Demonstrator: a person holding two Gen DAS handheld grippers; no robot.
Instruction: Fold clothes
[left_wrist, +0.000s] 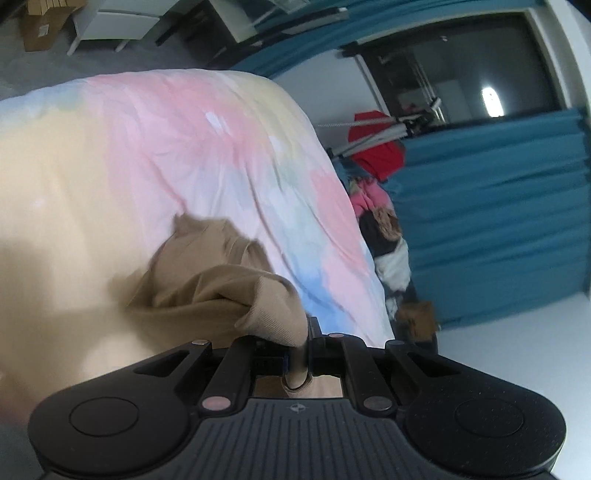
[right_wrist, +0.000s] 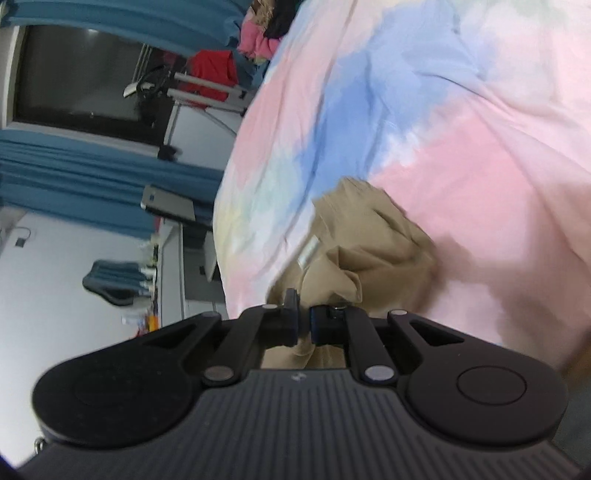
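So the tan garment (left_wrist: 221, 291) is pinched at both ends right now. In the left wrist view, the left claw (left_wrist: 297, 354) is clamped tight on a ribbed edge of it, looks like a cuff or hem, with a bit of the fabric poking back through between the fingers toward the camera. The rest of it bunches up just ahead of the claw and a little to its left, kind of blurry.

In the right wrist view it's the same deal: the right claw (right_wrist: 303, 325) is closed on a fold of the same tan fabric (right_wrist: 369, 243), which piles up directly in front of the claw and slightly to its right. There's a small pale tag (right_wrist: 308, 253) on the cloth just ahead of the fingertips. More tan cloth shows under the claw, behind the fingers.

Everything sits over a bed covered in a pastel tie-dye sheet (left_wrist: 192, 147), pink, blue and cream, which fills most of what's ahead of both claws.

Farther out, past the bed's edge to the right of the left claw, there's a heap of other clothes (left_wrist: 384, 229), a red garment (left_wrist: 376, 147) on a drying rack, teal curtains (left_wrist: 498, 221) and a dark window (left_wrist: 461, 74).
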